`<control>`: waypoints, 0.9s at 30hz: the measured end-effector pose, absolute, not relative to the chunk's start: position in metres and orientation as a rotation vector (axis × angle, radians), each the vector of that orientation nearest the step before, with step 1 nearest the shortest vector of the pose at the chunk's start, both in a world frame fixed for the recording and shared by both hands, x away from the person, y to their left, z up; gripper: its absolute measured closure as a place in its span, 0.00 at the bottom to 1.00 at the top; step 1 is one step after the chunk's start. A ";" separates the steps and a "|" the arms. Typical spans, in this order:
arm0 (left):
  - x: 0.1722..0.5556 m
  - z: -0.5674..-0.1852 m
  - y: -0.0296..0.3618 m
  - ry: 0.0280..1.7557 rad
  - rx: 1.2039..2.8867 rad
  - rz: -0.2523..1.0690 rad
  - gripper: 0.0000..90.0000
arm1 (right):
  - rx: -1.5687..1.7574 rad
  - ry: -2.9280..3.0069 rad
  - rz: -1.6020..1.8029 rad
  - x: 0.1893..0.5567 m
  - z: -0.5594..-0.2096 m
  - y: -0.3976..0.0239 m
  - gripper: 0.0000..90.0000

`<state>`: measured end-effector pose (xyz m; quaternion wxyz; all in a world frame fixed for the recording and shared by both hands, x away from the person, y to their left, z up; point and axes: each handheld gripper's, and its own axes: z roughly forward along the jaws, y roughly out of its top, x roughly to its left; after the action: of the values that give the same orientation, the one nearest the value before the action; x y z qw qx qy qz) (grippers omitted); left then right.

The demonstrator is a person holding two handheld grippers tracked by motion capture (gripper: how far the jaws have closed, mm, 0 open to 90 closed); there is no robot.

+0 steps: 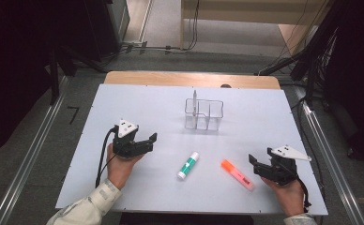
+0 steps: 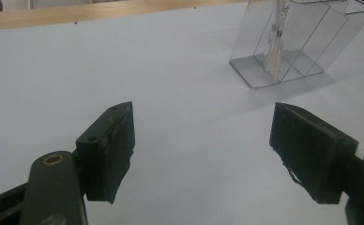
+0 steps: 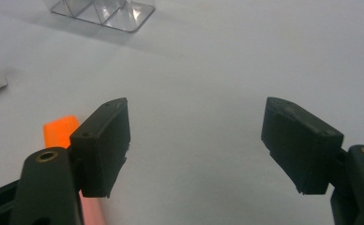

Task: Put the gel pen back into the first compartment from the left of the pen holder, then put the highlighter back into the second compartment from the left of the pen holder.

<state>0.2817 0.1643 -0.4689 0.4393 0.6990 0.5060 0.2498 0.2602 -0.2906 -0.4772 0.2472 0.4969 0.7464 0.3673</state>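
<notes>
The clear plastic organiser with three compartments (image 1: 204, 114) stands upright toward the far middle of the white table board (image 1: 124, 101), and a slim pale pen (image 1: 195, 103) stands in its left compartment, its top rising above the rim. The other compartments look empty. In the left gripper view the organiser (image 2: 307, 42) sits at the upper right, with the pen (image 2: 276, 51) leaning inside it.

The left gripper (image 1: 148, 140) is held over the left half of the board, well apart from the organiser, its jaws spread wide with nothing between them; in the left gripper view, bare board shows in the gap. The right gripper (image 1: 255, 164) rests near the right front edge, its jaws likewise released and empty.

Between the two grippers lie a white glue stick with a green label (image 1: 188, 165), near the middle front, and an orange highlighter with a pale pink body (image 1: 237, 174), just to the left of the right gripper. In the right gripper view the highlighter's orange cap (image 3: 60, 130) shows beside one jaw. Nothing lies between either gripper and the organiser.
</notes>
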 end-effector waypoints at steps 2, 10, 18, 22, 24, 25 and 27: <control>0.280 -0.470 0.167 1.263 1.735 0.615 0.26 | 1.357 2.037 1.002 0.260 -0.478 -0.290 0.25; 0.276 -0.469 0.179 1.294 1.696 0.610 0.25 | 1.336 2.047 1.013 0.259 -0.477 -0.288 0.25; 0.272 -0.470 0.191 1.317 1.677 0.609 0.25 | 1.329 2.060 1.015 0.259 -0.478 -0.286 0.25; 0.271 -0.472 0.193 1.334 1.658 0.619 0.25 | 1.318 2.072 1.006 0.259 -0.479 -0.282 0.25; 0.272 -0.472 0.194 1.336 1.654 0.620 0.25 | 1.317 2.079 1.006 0.258 -0.480 -0.280 0.25; 0.271 -0.472 0.194 1.335 1.655 0.623 0.25 | 1.313 2.086 1.006 0.258 -0.480 -0.279 0.25; 0.271 -0.472 0.194 1.337 1.652 0.623 0.25 | 1.308 2.093 1.013 0.258 -0.480 -0.277 0.25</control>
<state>0.2715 0.1945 -0.4723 0.4470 0.6671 0.5401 0.2518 0.2577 -0.2767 -0.4800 0.2345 0.4765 0.7626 0.3692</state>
